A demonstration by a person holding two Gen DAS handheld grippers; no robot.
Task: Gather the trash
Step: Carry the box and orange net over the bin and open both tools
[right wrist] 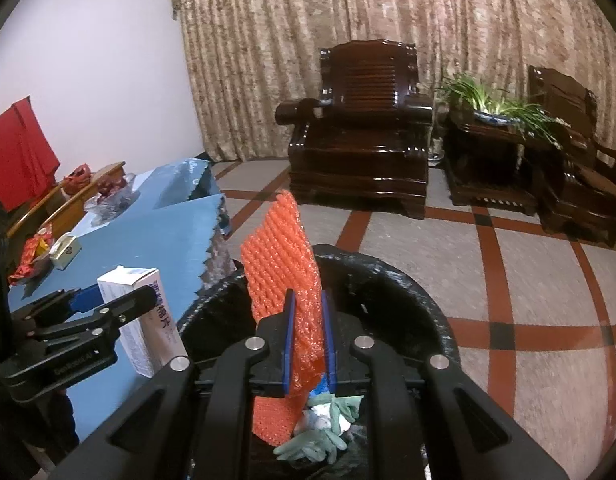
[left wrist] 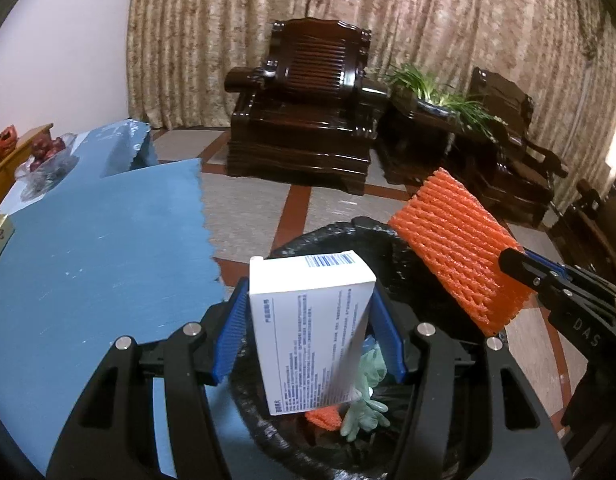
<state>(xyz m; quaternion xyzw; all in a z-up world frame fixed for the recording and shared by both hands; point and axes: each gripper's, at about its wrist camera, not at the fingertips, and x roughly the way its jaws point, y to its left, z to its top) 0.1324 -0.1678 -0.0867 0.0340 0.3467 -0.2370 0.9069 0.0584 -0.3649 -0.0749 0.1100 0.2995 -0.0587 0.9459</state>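
A white printed box (left wrist: 311,320) stands upright between the blue pads of my left gripper (left wrist: 308,292), which is shut on it over the near rim of the black-bagged trash bin (left wrist: 387,240). My right gripper (right wrist: 308,296) is shut on an orange foam net sleeve (right wrist: 284,248) that hangs over the bin's opening (right wrist: 407,280). In the left wrist view the right gripper (left wrist: 515,258) holds the net (left wrist: 459,252) at the right. The right wrist view shows the left gripper (right wrist: 120,296) with the box (right wrist: 148,312) at the left. Green gloves (right wrist: 315,444) and another orange net piece (left wrist: 323,416) lie inside the bin.
A blue-covered table (left wrist: 88,260) stands just left of the bin, with a small box (right wrist: 66,252), red snack packets (right wrist: 32,256) and a bowl of fruit (left wrist: 48,156) on it. Dark wooden armchairs (right wrist: 359,160) and a potted plant (right wrist: 495,112) stand across the tiled floor (right wrist: 527,280).
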